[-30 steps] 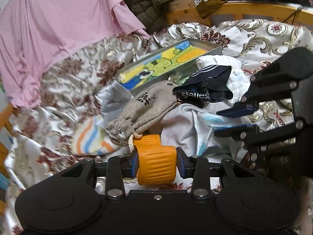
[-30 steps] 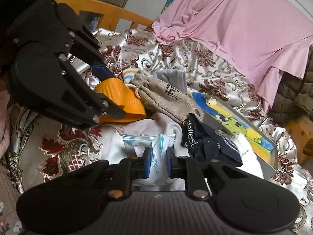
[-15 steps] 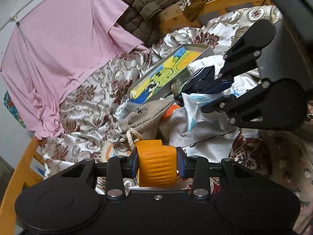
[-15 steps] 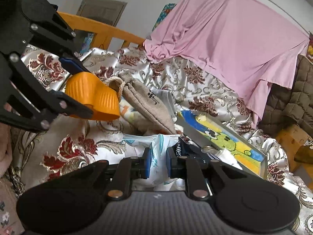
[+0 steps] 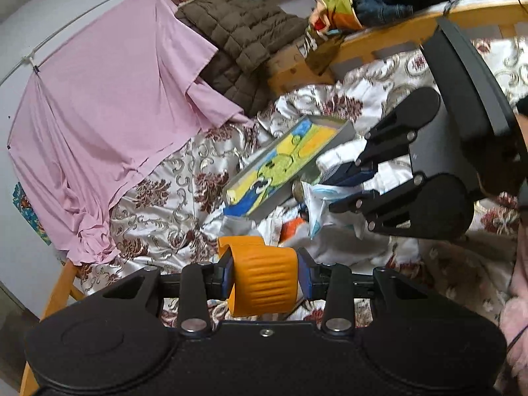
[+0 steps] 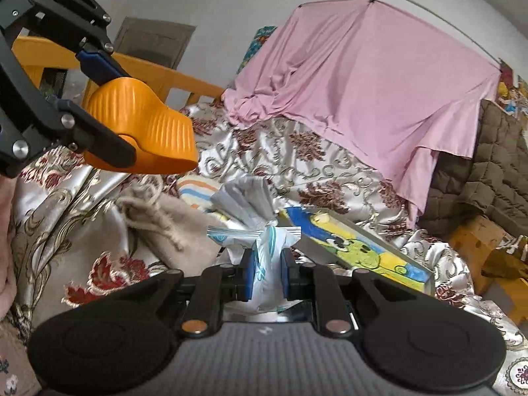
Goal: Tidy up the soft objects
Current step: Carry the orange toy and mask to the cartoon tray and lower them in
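With both loads off the bed, my left gripper (image 5: 265, 279) clamps an orange ribbed cup (image 5: 262, 283) and my right gripper (image 6: 266, 274) pinches a white packet (image 6: 269, 250) by its crumpled end. Ahead of both lie a drawstring pouch (image 6: 184, 227) and a picture box (image 6: 356, 247). Risk: the packet's slick film could slide from that narrow pinch.

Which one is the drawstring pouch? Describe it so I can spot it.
Start at the pink sheet hanging over the floral satin bedspread. Below it, left of the picture tray, lies the beige drawstring pouch: coarse plain cloth, rope-tied neck, unlike the glossy fabrics around it.
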A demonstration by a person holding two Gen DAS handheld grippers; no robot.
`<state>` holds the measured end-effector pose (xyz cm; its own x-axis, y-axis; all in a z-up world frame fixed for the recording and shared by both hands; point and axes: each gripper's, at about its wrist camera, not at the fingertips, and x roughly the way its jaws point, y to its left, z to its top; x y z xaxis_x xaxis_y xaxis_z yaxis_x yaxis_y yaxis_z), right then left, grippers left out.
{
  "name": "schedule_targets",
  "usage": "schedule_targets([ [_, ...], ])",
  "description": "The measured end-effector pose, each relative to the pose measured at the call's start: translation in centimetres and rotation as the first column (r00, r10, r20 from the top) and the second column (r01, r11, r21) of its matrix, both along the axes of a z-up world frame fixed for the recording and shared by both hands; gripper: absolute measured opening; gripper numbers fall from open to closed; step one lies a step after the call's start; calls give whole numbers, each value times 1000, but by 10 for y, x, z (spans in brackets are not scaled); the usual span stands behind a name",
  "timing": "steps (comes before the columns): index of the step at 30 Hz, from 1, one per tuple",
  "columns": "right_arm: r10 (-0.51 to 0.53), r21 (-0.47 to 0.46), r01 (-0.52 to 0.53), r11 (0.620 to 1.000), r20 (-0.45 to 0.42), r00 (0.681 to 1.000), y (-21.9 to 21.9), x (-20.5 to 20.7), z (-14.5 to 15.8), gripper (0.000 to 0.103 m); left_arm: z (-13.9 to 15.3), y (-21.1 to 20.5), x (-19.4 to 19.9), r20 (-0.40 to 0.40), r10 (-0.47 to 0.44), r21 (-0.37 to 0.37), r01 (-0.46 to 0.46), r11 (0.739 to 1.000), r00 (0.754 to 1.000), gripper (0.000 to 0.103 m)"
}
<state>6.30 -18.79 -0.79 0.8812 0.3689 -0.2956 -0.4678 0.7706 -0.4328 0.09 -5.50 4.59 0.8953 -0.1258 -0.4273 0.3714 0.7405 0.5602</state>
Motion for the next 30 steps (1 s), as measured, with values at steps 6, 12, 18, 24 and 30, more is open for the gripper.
schedule_targets([
  [6,-64,62,61,996,51,997,-13,8,9,18,2,-9,21,58,-18,-42,20,999,998,40],
  [12,-140,127,131,983,70,988,-30,41,23,18,2,-18,77,65,4,-149,6,989,998,40],
  [18,-210,207,191,960,73,975,-61,107,39,18,5,-29,157,42,52,-271,-39,962,998,40],
  [24,-298,294,281,914,14,955,-106,184,43,18,5,-53,233,68,56,-313,-32,949,996,40],
  [30,-360,357,373,857,-105,927,-146,236,24,18,-7,-77,312,5,40,-345,-36,938,999,40],
])
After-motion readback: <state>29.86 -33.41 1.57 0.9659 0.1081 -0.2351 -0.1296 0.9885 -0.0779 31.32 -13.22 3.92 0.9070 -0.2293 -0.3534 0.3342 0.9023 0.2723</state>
